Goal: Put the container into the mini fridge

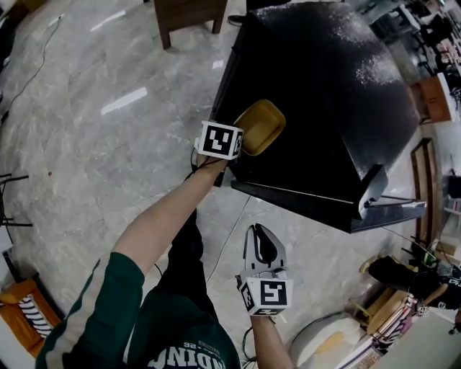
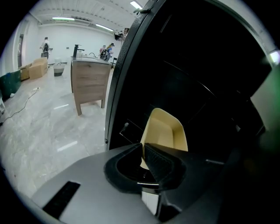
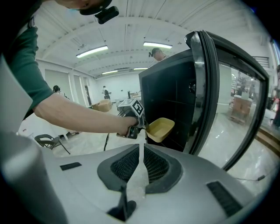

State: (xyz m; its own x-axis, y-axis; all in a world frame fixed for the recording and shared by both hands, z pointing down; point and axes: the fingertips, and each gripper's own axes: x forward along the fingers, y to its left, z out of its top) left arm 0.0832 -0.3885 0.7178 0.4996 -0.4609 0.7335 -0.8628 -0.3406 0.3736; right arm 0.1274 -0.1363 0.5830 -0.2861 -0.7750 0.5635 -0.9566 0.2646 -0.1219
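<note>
The tan, shallow plastic container [image 1: 261,126] hangs at the open front of the black mini fridge [image 1: 324,86]. My left gripper [image 1: 242,142] is shut on its near rim. In the left gripper view the container [image 2: 165,130] stands tilted just past the closed jaws of the left gripper [image 2: 143,148], with the dark fridge interior [image 2: 205,87] behind it. My right gripper [image 1: 261,230] is lower, on the floor side of the fridge, and is shut with nothing in it. The right gripper view shows the right gripper [image 3: 143,151], the container [image 3: 160,128] and the fridge door [image 3: 209,87] swung open.
The open door [image 1: 378,194] juts out at the fridge's lower right. A wooden cabinet [image 1: 189,18] stands beyond the fridge on the marble floor. An orange chair [image 1: 25,310] is at the bottom left, and cluttered furniture [image 1: 403,288] at the bottom right.
</note>
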